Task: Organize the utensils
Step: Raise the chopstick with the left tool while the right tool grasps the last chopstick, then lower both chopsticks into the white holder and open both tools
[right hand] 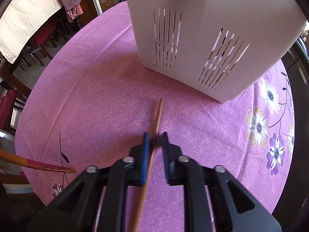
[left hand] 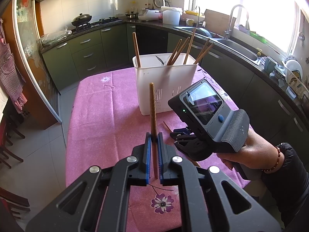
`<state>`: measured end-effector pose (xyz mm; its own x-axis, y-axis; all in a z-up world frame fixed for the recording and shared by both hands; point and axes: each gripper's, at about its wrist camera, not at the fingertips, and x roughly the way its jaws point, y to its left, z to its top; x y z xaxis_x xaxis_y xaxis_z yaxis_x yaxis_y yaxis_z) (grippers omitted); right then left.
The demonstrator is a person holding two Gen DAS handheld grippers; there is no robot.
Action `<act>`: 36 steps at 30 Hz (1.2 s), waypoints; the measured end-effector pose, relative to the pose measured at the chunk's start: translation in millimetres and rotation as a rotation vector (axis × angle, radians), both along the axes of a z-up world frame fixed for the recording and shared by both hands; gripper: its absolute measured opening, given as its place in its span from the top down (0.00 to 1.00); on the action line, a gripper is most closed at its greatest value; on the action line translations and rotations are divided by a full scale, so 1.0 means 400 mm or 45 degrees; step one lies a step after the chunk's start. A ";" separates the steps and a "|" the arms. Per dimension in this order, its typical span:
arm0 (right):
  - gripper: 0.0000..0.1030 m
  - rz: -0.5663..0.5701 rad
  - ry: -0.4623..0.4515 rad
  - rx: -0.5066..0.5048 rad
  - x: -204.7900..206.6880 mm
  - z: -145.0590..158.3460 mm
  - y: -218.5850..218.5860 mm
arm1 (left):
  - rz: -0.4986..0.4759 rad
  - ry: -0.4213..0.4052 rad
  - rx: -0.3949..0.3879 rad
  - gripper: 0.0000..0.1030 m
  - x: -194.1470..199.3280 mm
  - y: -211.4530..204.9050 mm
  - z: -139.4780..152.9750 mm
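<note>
Clear tablecloth (right hand: 100, 100) left; holder (right hand: 202, 38) ahead-right

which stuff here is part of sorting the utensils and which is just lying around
Part of the job:
- chopstick gripped in the left tool
- chopstick on the tablecloth, in the right tool
- white utensil basket holding more chopsticks

Just lying about:
- wok on the stove
- rice cooker
- faucet
- checked apron

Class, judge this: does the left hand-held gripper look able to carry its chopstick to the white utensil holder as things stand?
Probably yes. The left hand-held gripper holds its chopstick upright, and bare tablecloth lies between it and the white utensil holder.
</note>
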<state>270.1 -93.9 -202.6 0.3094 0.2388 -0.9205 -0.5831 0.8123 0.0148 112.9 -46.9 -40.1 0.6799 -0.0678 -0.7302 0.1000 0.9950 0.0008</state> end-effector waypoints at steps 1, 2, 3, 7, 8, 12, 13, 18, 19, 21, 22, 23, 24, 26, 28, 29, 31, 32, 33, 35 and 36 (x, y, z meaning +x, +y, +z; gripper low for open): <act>0.93 0.002 -0.005 0.005 0.002 -0.001 -0.002 | 0.001 0.000 -0.003 0.94 -0.001 0.001 0.001; 0.94 0.001 -0.008 0.009 0.002 0.000 -0.002 | 0.000 0.000 -0.006 0.94 0.000 0.002 0.001; 0.94 -0.002 -0.013 0.022 -0.010 0.005 -0.020 | -0.001 0.000 -0.007 0.94 -0.001 0.002 0.002; 0.94 -0.030 -0.057 0.108 -0.030 0.052 -0.065 | -0.002 0.000 -0.004 0.94 -0.001 0.002 0.002; 0.94 -0.040 -0.079 0.134 -0.035 0.072 -0.080 | -0.002 0.000 -0.004 0.94 0.000 0.002 0.002; 0.94 -0.075 -0.181 0.246 -0.075 0.165 -0.152 | -0.001 -0.002 -0.001 0.94 -0.001 0.003 0.002; 0.94 -0.084 -0.211 0.277 -0.090 0.189 -0.172 | -0.002 -0.002 -0.002 0.94 -0.001 0.003 0.002; 0.94 -0.121 -0.350 0.403 -0.173 0.285 -0.266 | -0.005 -0.003 0.003 0.94 -0.004 0.002 0.002; 0.94 -0.128 -0.378 0.415 -0.188 0.296 -0.280 | -0.005 -0.004 0.005 0.94 -0.006 0.001 0.003; 0.94 -0.141 -0.430 0.431 -0.222 0.319 -0.316 | -0.007 -0.005 0.007 0.94 -0.009 0.000 0.002; 0.94 -0.143 -0.446 0.447 -0.240 0.330 -0.332 | -0.008 -0.006 0.010 0.94 -0.010 -0.001 0.002; 0.94 -0.147 -0.458 0.461 -0.261 0.339 -0.354 | -0.008 -0.007 0.012 0.94 -0.011 -0.001 0.002; 0.94 -0.149 -0.471 0.466 -0.278 0.344 -0.364 | -0.007 -0.007 0.012 0.94 -0.010 0.001 0.001; 0.94 -0.156 -0.496 0.484 -0.304 0.351 -0.380 | -0.009 -0.007 0.013 0.94 -0.011 0.000 0.001; 0.94 -0.156 -0.509 0.507 -0.331 0.357 -0.408 | -0.010 -0.010 0.018 0.94 -0.014 -0.001 0.000; 0.94 -0.158 -0.517 0.518 -0.341 0.358 -0.415 | -0.012 -0.011 0.020 0.94 -0.015 -0.001 0.000; 0.94 -0.167 -0.540 0.525 -0.366 0.359 -0.423 | -0.011 -0.011 0.020 0.94 -0.018 0.000 -0.001; 0.94 -0.168 -0.546 0.533 -0.374 0.355 -0.427 | -0.011 -0.011 0.021 0.94 -0.018 -0.001 -0.001; 0.94 -0.168 -0.552 0.542 -0.388 0.356 -0.434 | -0.012 -0.012 0.021 0.94 -0.019 -0.001 -0.001; 0.94 -0.174 -0.565 0.550 -0.406 0.356 -0.444 | -0.011 -0.014 0.020 0.94 -0.023 0.000 -0.001; 0.94 -0.175 -0.571 0.556 -0.416 0.356 -0.450 | -0.012 -0.015 0.018 0.94 -0.026 0.001 -0.001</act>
